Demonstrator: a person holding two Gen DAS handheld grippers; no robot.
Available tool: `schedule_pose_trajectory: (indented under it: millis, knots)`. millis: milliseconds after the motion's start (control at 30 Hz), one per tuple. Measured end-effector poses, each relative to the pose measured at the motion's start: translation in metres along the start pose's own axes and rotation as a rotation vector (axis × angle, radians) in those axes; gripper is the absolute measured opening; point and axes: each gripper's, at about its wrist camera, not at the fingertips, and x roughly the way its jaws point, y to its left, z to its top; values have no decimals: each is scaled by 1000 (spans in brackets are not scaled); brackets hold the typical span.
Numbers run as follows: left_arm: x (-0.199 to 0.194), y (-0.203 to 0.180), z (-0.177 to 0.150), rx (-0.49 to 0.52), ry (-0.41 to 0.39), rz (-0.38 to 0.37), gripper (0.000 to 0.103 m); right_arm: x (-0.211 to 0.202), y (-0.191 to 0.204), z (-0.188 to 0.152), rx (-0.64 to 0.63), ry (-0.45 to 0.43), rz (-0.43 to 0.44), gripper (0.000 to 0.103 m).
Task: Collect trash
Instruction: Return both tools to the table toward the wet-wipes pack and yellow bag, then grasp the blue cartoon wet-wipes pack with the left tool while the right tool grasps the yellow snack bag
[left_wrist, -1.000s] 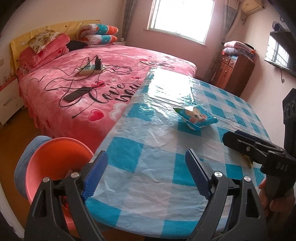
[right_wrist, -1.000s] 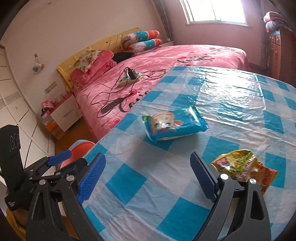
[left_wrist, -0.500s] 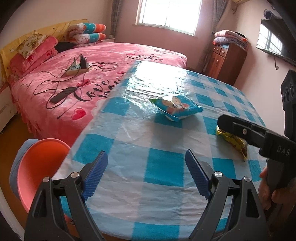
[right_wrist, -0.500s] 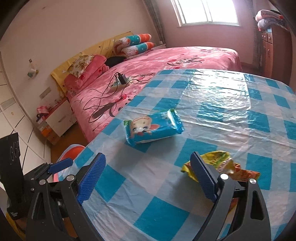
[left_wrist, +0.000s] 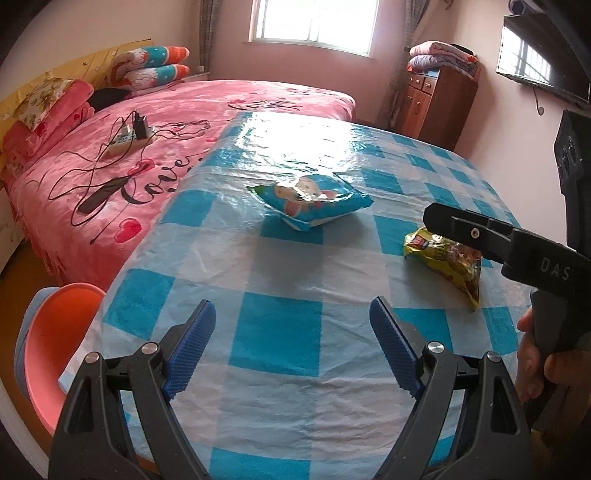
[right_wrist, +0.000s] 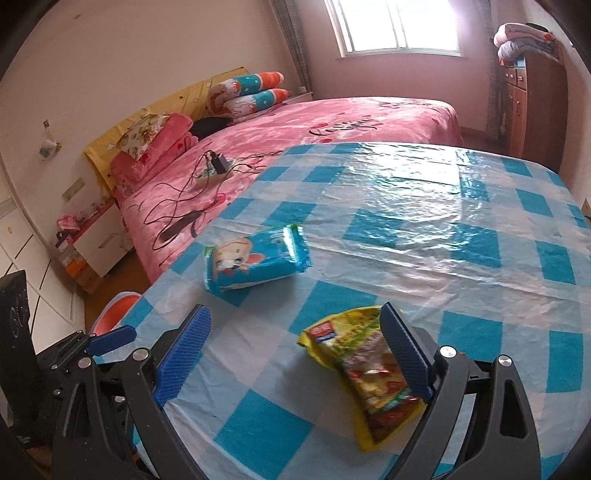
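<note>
Both sets of fingers spread wide, nothing gripped. My right fingers (right_wrist: 295, 354) hover over the yellow wrapper (right_wrist: 369, 369) on the table (right_wrist: 461, 280); best to centre it between the pads and drop low before squeezing. Left fingers (left_wrist: 291, 347) hang idle. Blue packet (left_wrist: 310, 203) lies further back. Orange bin (left_wrist: 55, 343) beside the table: can't see inside.

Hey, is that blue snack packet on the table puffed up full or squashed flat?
Puffed up. The blue snack packet bulges like a pillow, its thick side standing off the checked tablecloth. What is inside cannot be told.
</note>
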Motion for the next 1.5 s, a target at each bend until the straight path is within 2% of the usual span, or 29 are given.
schedule_pose_trajectory:
  millis: [300,600,800,1033,1167,1333,1500]
  knots:
    - [12,-13,17,-1,-3,-24,86,-3,-42,3,54,22,-18,92]
    - [43,-11,41,-83,27,-87,86,-3,-70,2,78,77,0,92]
    - [62,-11,58,-110,35,-106,86,-11,-84,1,109,74,-6,92]
    - [74,-28,70,-71,27,-118,86,-18,-102,0,134,69,-42,92]
    - [81,-41,69,-63,45,-170,86,-21,-110,0,155,66,-46,92]
    - [87,-69,65,1,82,-243,86,-23,-117,-2,163,71,-50,92]
    - [71,-67,69,16,45,-222,86,-21,-117,-3,158,82,-42,92]
